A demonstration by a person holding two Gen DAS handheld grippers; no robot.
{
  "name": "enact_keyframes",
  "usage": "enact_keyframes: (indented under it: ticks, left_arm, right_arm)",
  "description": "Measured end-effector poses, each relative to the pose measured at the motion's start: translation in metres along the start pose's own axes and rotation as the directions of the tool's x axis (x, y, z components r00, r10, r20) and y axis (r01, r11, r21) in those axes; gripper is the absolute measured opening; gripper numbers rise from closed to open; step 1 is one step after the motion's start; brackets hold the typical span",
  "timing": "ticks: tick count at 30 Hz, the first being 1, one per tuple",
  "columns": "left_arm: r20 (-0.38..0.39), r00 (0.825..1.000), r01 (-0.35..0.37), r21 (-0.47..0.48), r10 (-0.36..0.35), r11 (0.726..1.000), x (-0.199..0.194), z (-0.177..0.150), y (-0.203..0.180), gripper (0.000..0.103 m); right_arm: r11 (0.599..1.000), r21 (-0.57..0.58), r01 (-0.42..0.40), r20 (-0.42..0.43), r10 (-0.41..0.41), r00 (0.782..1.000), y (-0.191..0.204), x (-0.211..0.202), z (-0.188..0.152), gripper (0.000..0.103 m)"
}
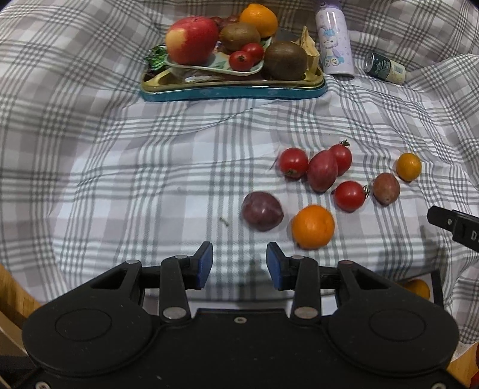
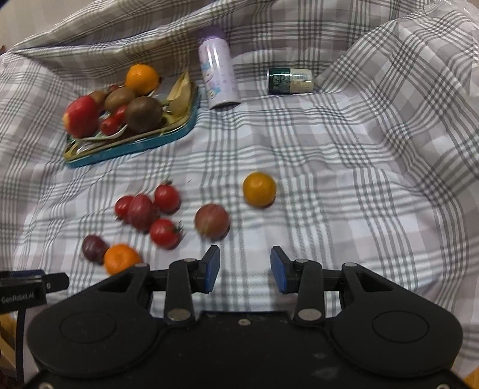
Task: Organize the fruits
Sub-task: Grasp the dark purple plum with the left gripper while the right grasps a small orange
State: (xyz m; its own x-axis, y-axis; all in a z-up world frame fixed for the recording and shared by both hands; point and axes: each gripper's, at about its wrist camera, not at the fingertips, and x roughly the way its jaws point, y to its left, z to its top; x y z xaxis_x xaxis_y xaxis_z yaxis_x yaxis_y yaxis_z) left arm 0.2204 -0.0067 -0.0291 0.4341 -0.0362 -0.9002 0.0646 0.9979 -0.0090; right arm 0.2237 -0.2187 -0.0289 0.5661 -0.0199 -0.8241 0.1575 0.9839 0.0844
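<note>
A blue-rimmed tray [image 1: 233,89] [image 2: 134,149] at the back holds a red apple [image 1: 191,39], an orange [image 1: 259,19], two kiwis and cherry tomatoes. Loose on the checked cloth lie three cherry tomatoes around a red oblong fruit [image 1: 322,175] [image 2: 142,211], a purple plum [image 1: 262,211] [image 2: 94,248], an orange [image 1: 312,226] [image 2: 121,258], a brownish-red fruit [image 1: 386,188] [image 2: 212,221] and a small yellow-orange fruit [image 1: 408,166] [image 2: 259,189]. My left gripper [image 1: 239,266] is open and empty, just short of the plum. My right gripper [image 2: 245,270] is open and empty, just short of the brownish-red fruit.
A lavender bottle [image 1: 333,39] [image 2: 218,68] stands right of the tray, with a dark green jar [image 1: 384,67] [image 2: 289,80] lying on its side beyond. The cloth rises in folds at the back and right. A wooden edge [image 1: 15,287] shows at lower left.
</note>
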Motion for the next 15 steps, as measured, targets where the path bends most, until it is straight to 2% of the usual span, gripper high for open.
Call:
enact_keyframes:
  ticks: [15]
  left_arm:
    - [-0.045, 0.999, 0.03, -0.001, -0.03, 1.0, 0.037, 0.026, -0.011, 0.048]
  right_arm:
    - [0.999, 0.038, 0.017, -0.014, -0.017, 1.0, -0.012, 0.042, 0.029, 0.041]
